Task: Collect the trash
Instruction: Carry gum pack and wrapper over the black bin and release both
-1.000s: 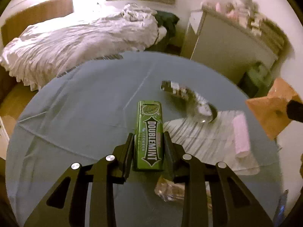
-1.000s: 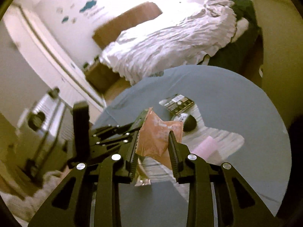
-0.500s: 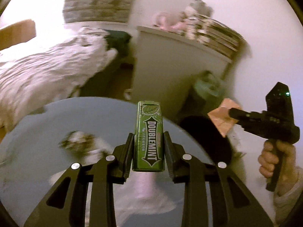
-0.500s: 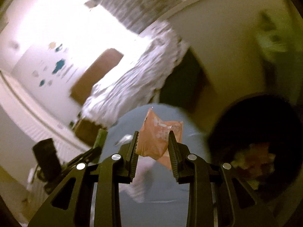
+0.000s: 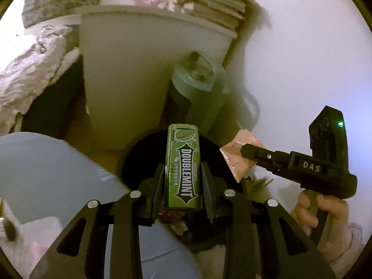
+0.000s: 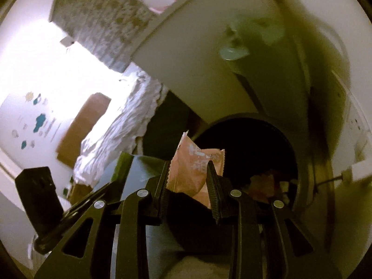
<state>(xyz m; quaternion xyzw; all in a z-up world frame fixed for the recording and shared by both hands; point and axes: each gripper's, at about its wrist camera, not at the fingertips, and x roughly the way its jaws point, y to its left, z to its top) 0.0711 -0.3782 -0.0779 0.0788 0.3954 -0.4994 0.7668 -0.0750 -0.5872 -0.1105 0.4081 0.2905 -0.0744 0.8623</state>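
Bin [image 5: 139,160] mouth apparently lies just below both loads: we grip gum pack [image 5: 183,165] left, pink wrapper [image 6: 193,169] right.

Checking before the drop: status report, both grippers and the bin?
Left gripper shut on gum pack. Right gripper shut on pink wrapper. Both over black bin. Nothing blocking.

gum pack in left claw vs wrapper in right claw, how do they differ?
The gum pack is a green, rigid, straight-edged box; the wrapper is pinkish-orange, soft and crumpled with a serrated edge. Each is pinched in a claw, left claw and right claw, over the dark bin.
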